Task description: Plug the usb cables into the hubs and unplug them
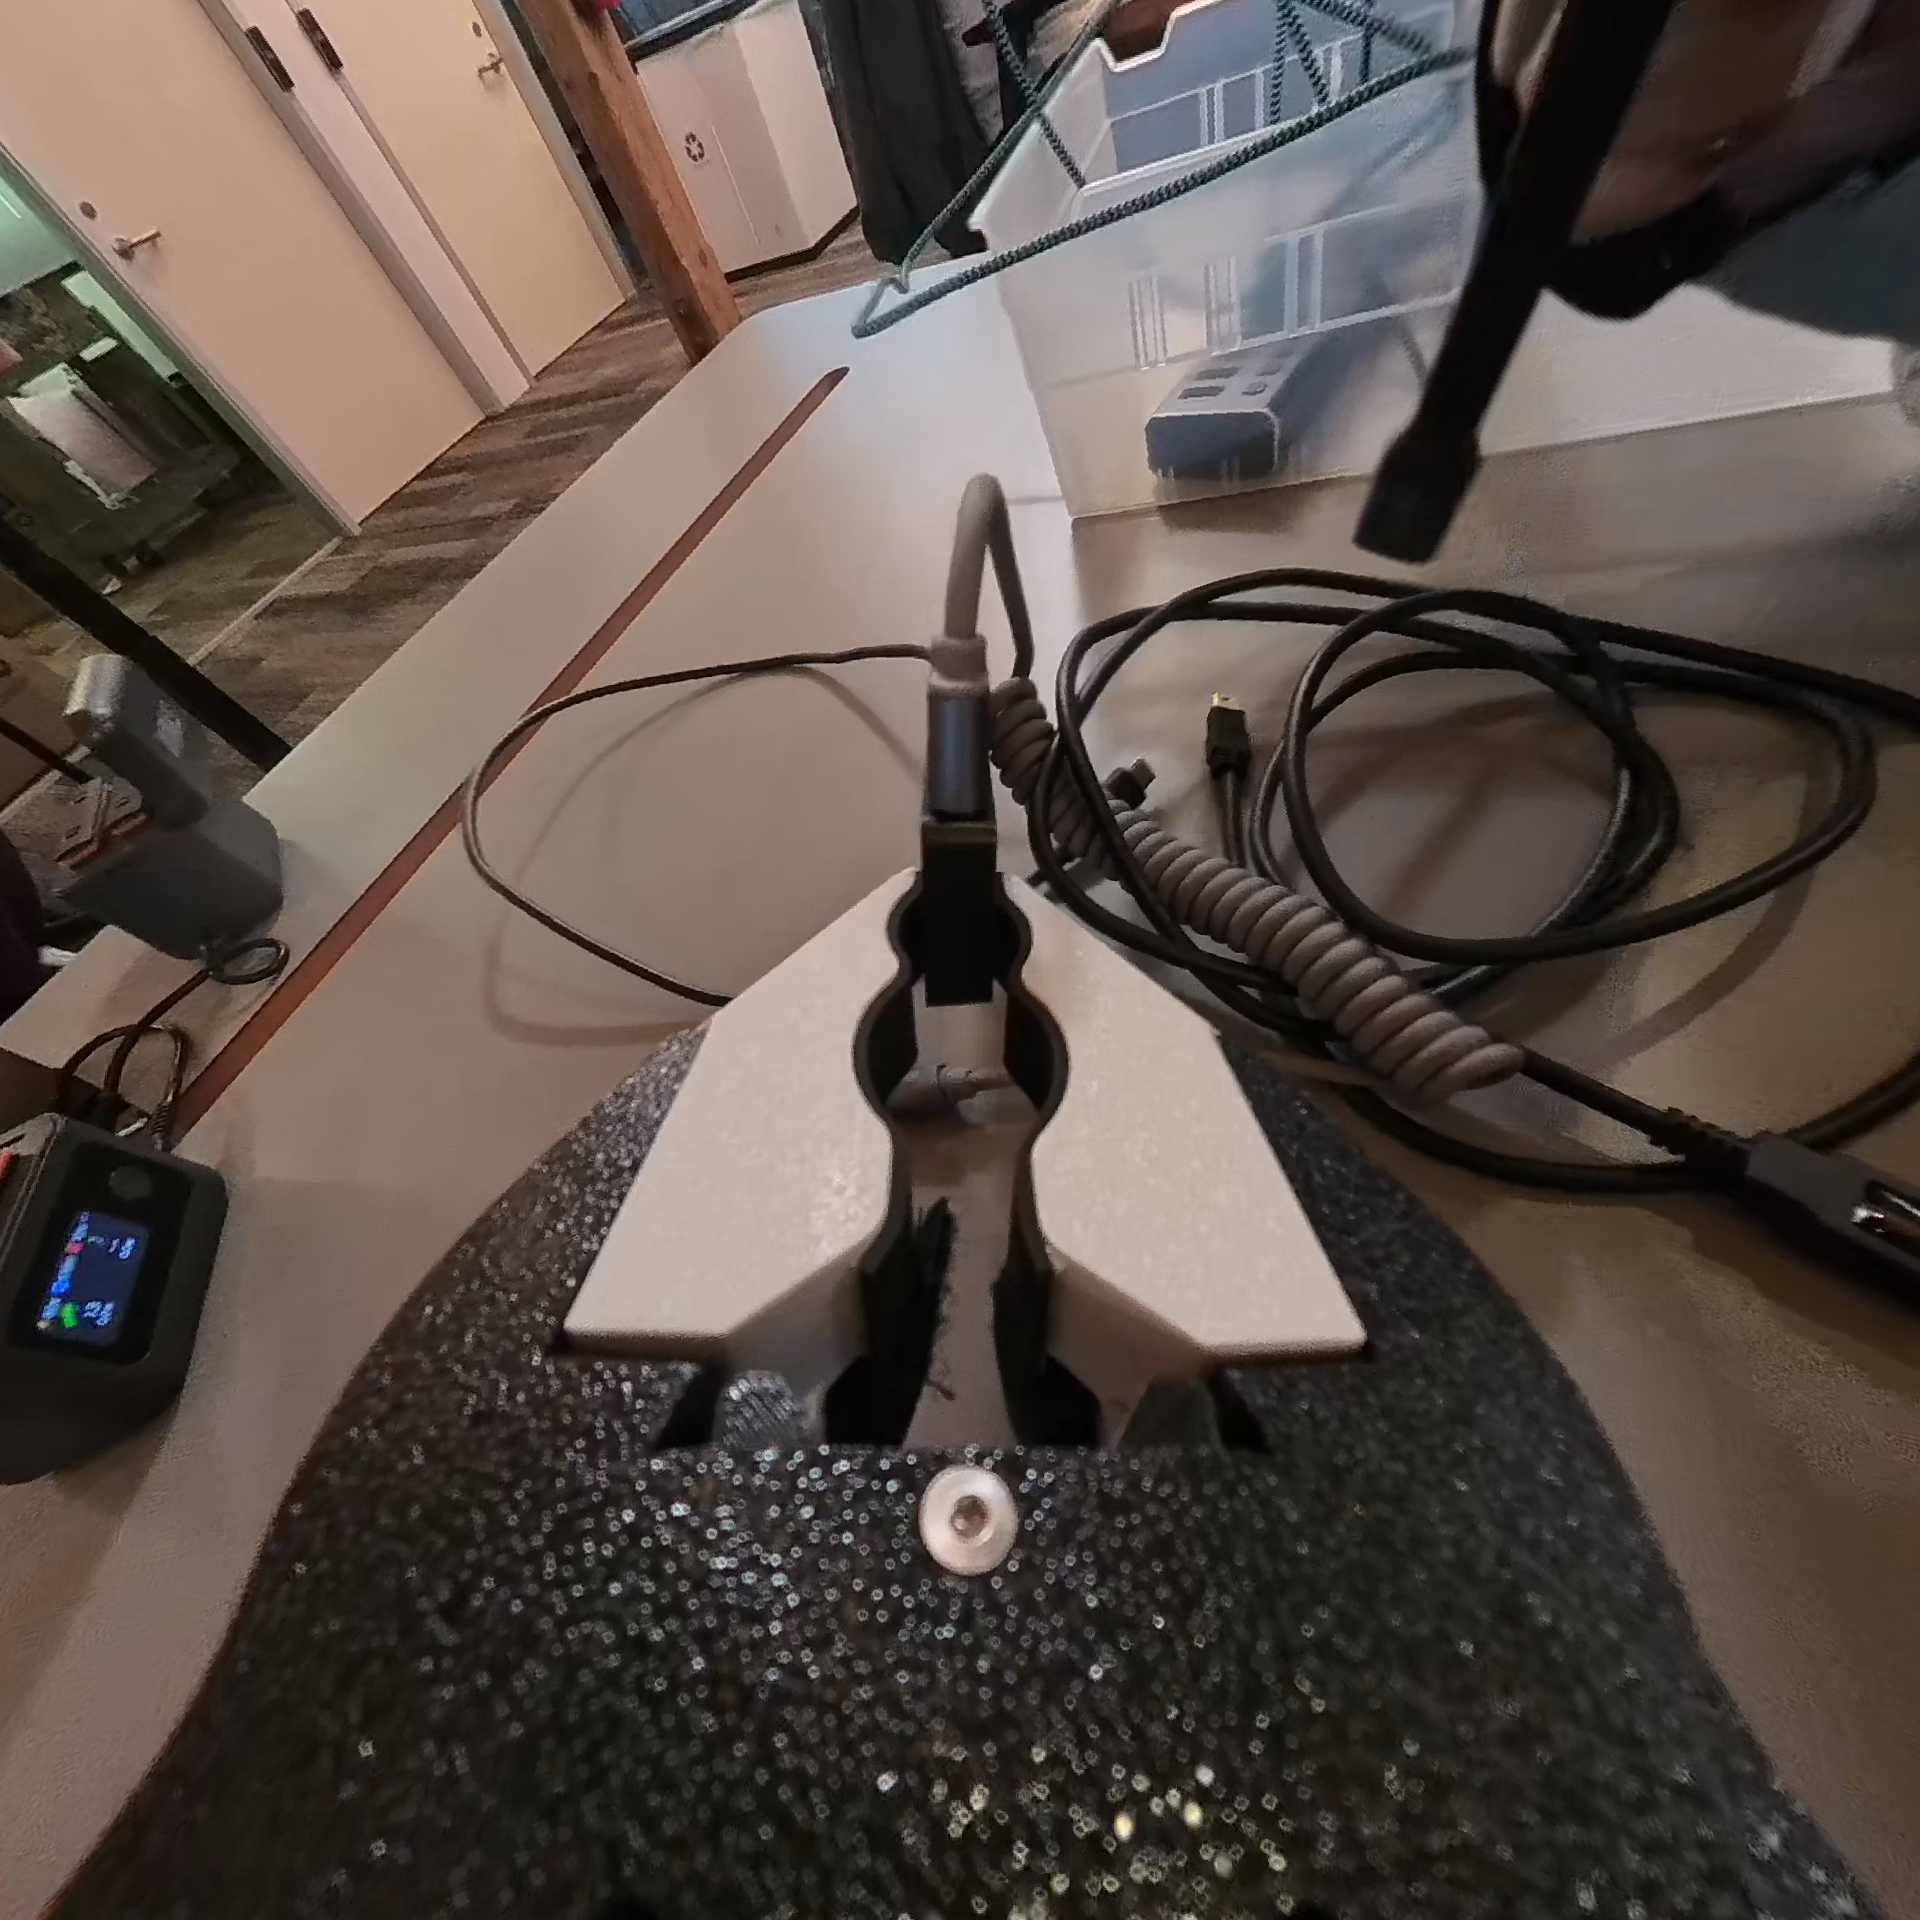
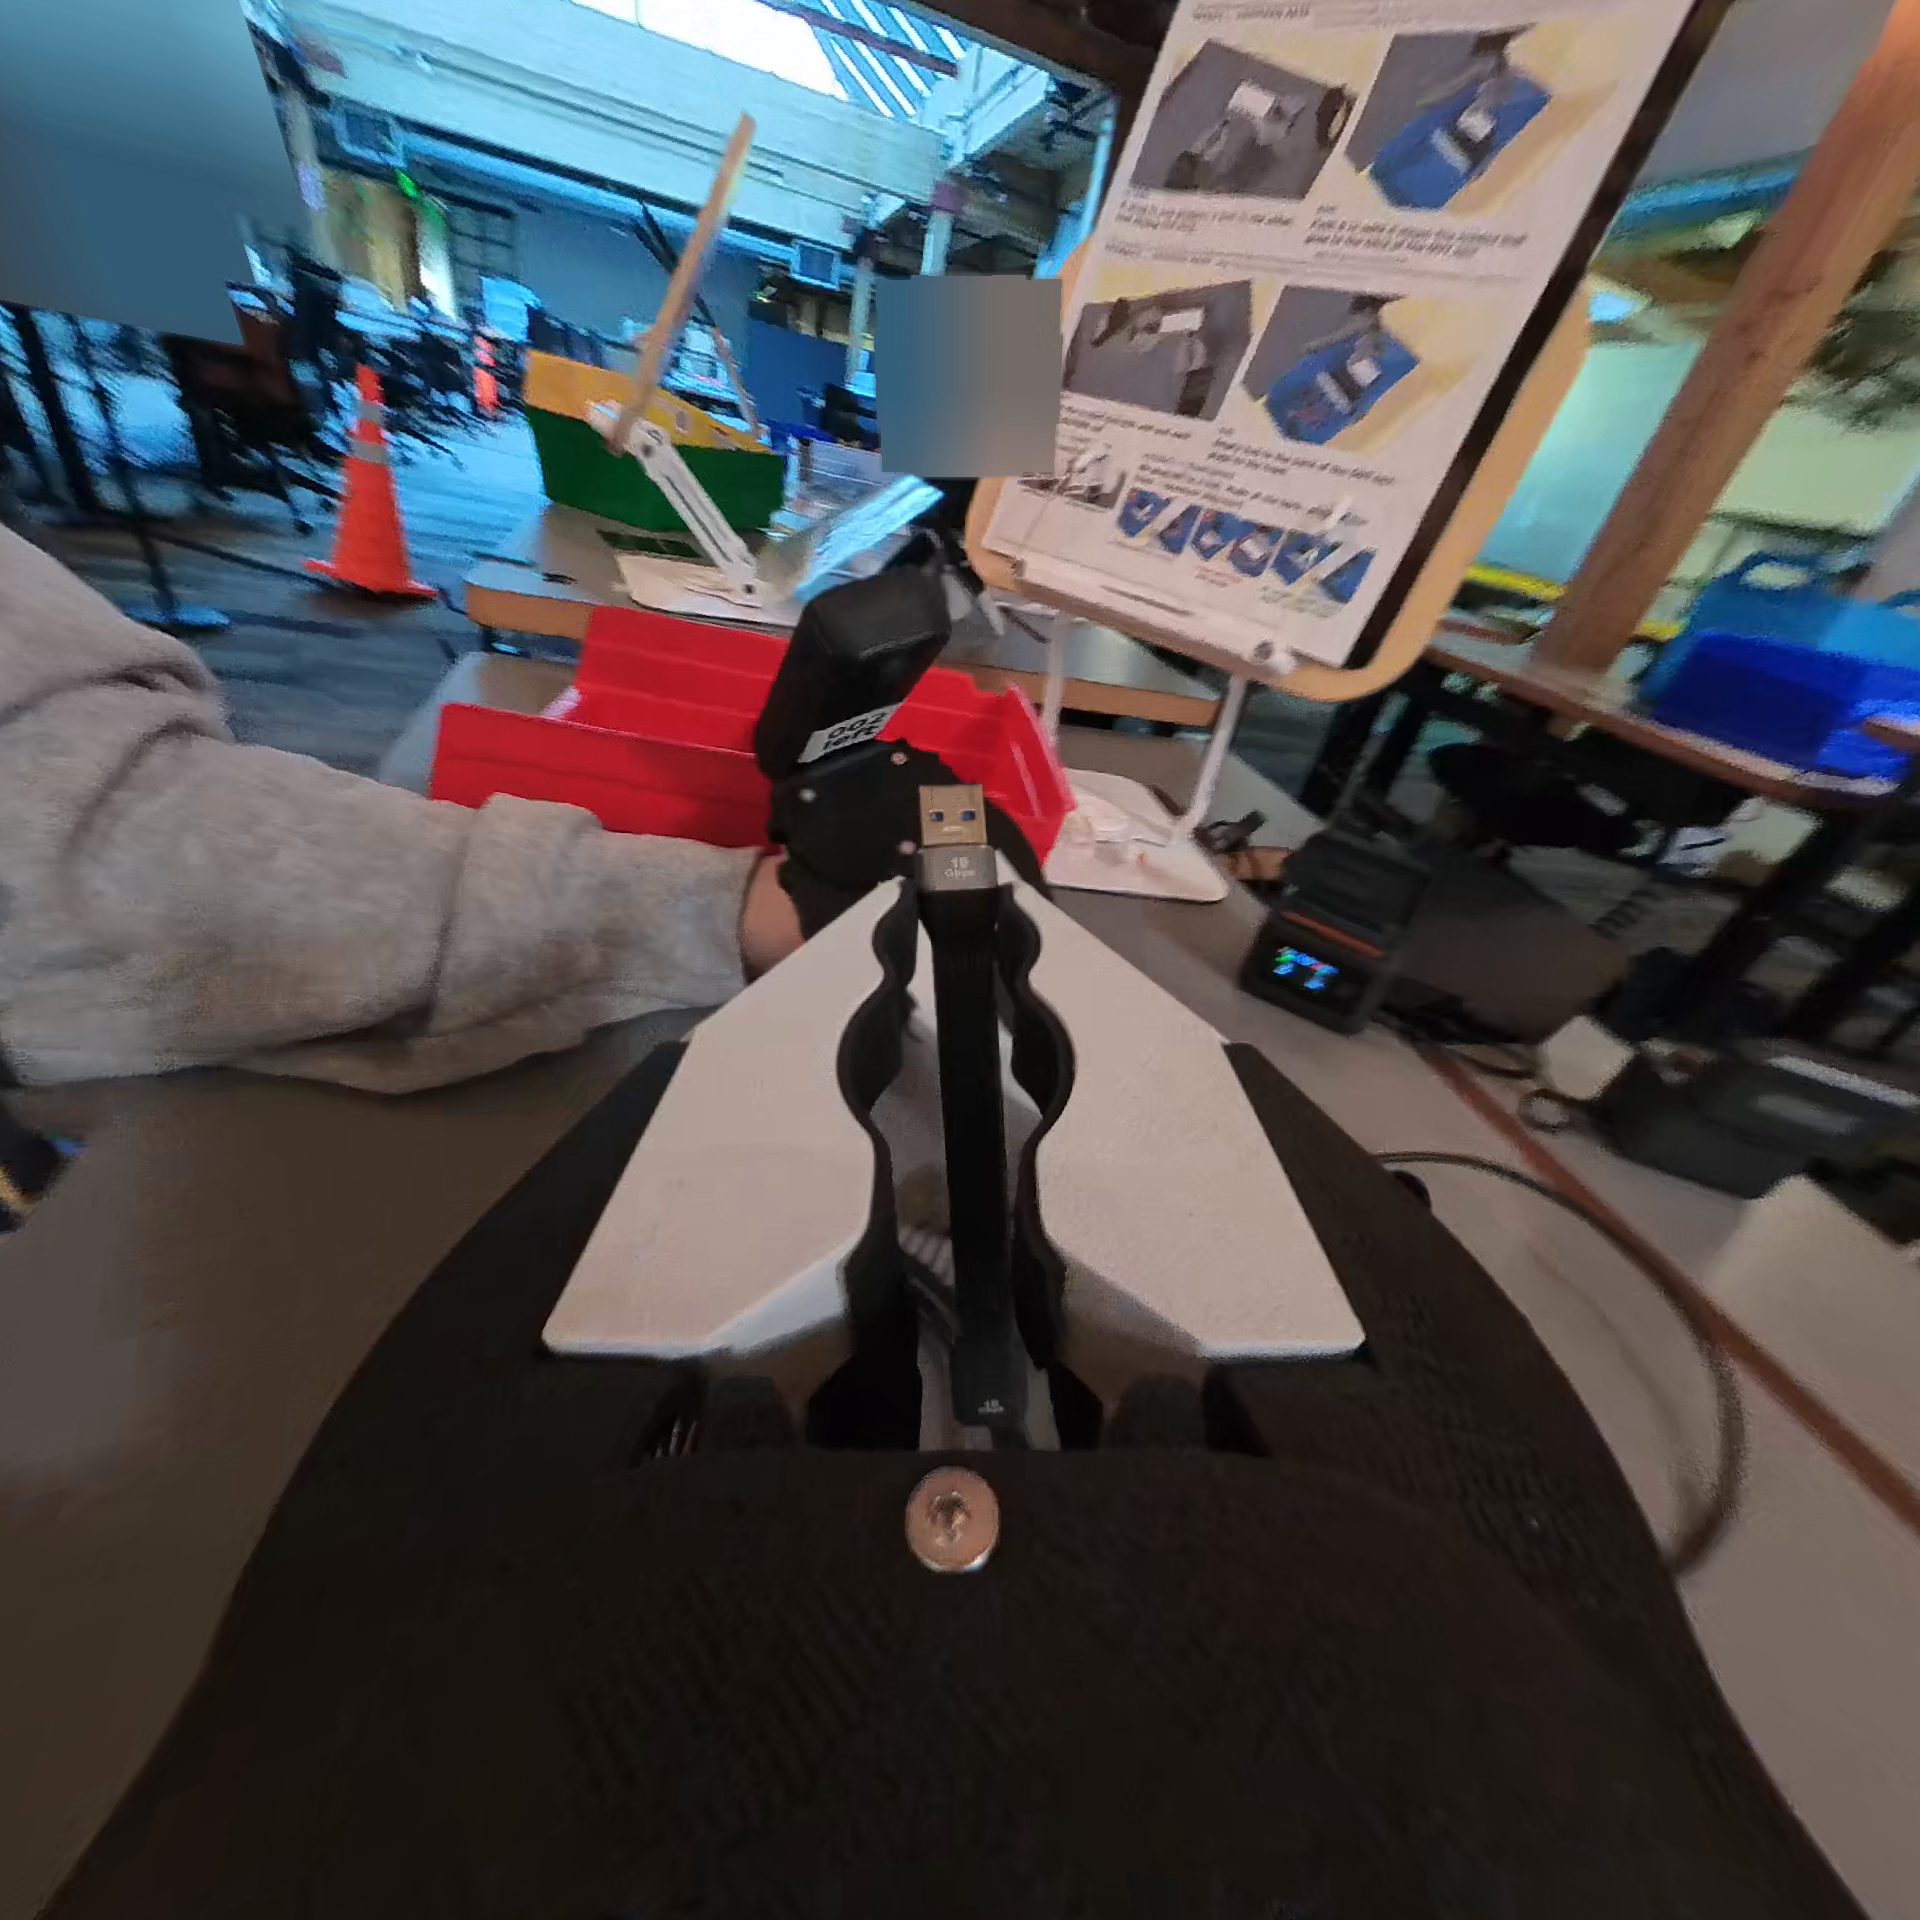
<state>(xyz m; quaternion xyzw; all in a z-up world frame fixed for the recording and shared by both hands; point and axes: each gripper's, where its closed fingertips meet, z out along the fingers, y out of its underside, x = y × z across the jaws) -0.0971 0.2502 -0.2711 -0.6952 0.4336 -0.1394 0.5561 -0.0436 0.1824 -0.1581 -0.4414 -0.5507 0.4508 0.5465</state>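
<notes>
My left gripper (image 1: 958,896) is shut on a small black block (image 1: 958,847), seemingly a hub or adapter end. A grey metal USB plug (image 1: 954,738) sits in its far end, and its grey coiled cable (image 1: 1262,940) runs off to the right on the table. My right gripper (image 2: 956,914) is shut on a short flat black USB cable (image 2: 971,1091), with the silver USB-A plug (image 2: 951,821) sticking out past the fingertips. In the left wrist view this black cable (image 1: 1455,343) hangs at the top right. The left gripper's body (image 2: 862,717) shows just behind the plug.
A clear plastic bin (image 1: 1049,312) holds a grey multi-port hub (image 1: 1226,416). Loose black cables (image 1: 1507,790) lie coiled on the grey table (image 1: 675,540). A small screen device (image 1: 94,1288) sits at the left. A grey sleeve (image 2: 312,914), red bin (image 2: 623,727) and poster board (image 2: 1299,312) are nearby. The gap from one gripper's tips to the other's is roughly 15 cm.
</notes>
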